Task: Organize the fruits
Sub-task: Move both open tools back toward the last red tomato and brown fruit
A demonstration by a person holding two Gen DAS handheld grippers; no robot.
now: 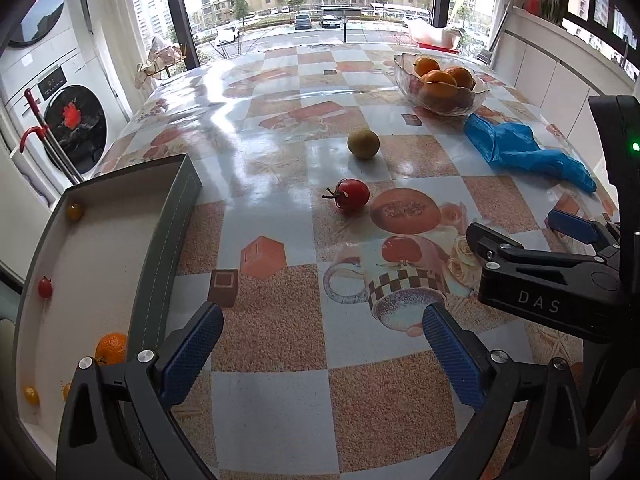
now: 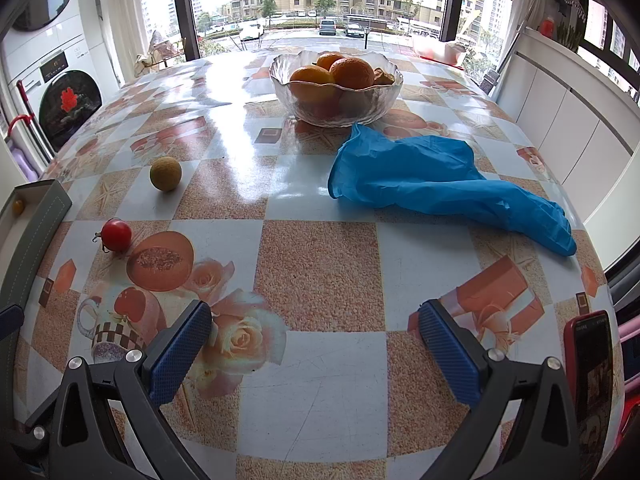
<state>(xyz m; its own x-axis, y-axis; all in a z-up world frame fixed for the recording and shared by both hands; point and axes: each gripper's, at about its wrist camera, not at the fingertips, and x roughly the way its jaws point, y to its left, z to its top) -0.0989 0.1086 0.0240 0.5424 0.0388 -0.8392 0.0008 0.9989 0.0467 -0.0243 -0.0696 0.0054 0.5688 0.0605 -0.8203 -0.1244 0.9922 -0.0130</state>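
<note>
While both hand-held grippers, left [image 1: 322, 344] and right [image 2: 314, 344], were held wide open and empty, the tomato [image 1: 351, 195] lay ahead of the left one on the tabletop [image 1: 280, 400]; being round, it could be nudged rolling by an off-centre closure.

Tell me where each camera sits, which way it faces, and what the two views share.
Left wrist: on the left hand-held gripper, open, looking across the table toward the window; grey tray at left, right hand-held gripper at right.
Right wrist: on the right hand-held gripper, open, facing the glass bowl of oranges and blue glove.
Shared: red tomato, greenish round fruit, bowl, glove.
</note>
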